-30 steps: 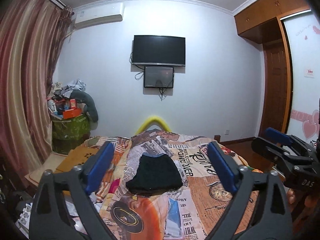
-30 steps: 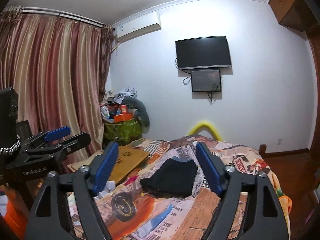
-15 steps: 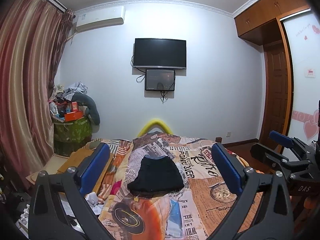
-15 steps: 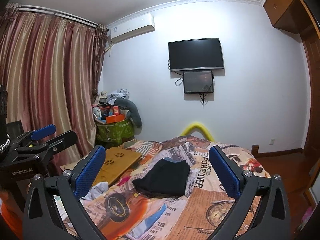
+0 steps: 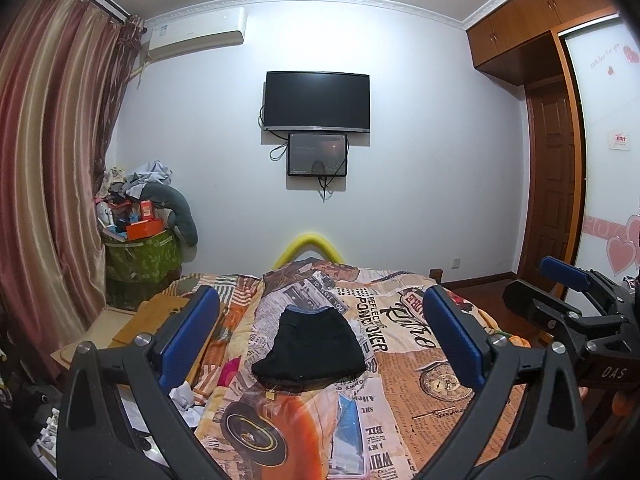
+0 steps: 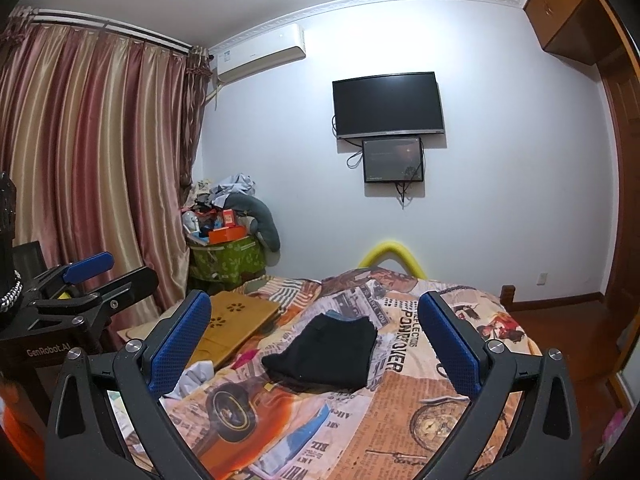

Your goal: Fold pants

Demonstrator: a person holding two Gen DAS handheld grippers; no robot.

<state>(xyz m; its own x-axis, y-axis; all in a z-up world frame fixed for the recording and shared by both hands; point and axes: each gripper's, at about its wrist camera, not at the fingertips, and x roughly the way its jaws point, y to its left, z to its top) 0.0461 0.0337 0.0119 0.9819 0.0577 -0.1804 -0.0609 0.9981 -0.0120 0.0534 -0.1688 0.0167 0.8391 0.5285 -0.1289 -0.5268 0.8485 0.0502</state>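
We count one pair of black pants [image 5: 310, 346] folded on one bed [image 5: 404, 364]. We see two tongs: the left tongs [image 5: 320, 336] and the right tongs [image 6: 314, 340], each with two blue pads. Two dark screens hang on the wall: one television [image 5: 317, 101] and one smaller monitor [image 5: 317, 154]. One air conditioner [image 5: 196, 32] sits above.

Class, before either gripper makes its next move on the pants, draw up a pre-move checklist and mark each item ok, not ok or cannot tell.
1. Left gripper open, holding nothing: ok.
2. Right gripper open, holding nothing: ok.
3. Black pants lying on the bedspread, in both views: ok.
4. Pants folded into a compact stack: ok.
5. Nothing lying on the pants: ok.
6. Fold edges neatly lined up: cannot tell.
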